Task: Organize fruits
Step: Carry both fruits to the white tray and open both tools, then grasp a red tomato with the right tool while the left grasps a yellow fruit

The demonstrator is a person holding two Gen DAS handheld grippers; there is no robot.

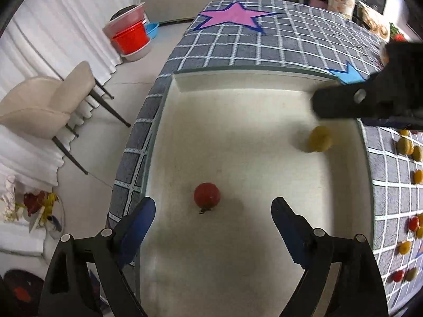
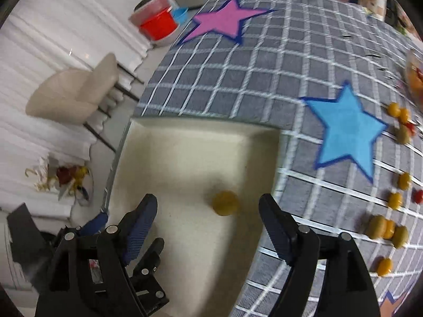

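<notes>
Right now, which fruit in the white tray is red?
The red tomato, alone near the left gripper; the tray's other fruit is yellow.

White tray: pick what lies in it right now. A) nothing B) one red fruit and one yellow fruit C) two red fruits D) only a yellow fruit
B: the left wrist view shows a red fruit and a yellow fruit lying apart on the tray floor, neither gripped.

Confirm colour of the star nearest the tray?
Light blue star with darker blue edge; right wrist view.
</notes>
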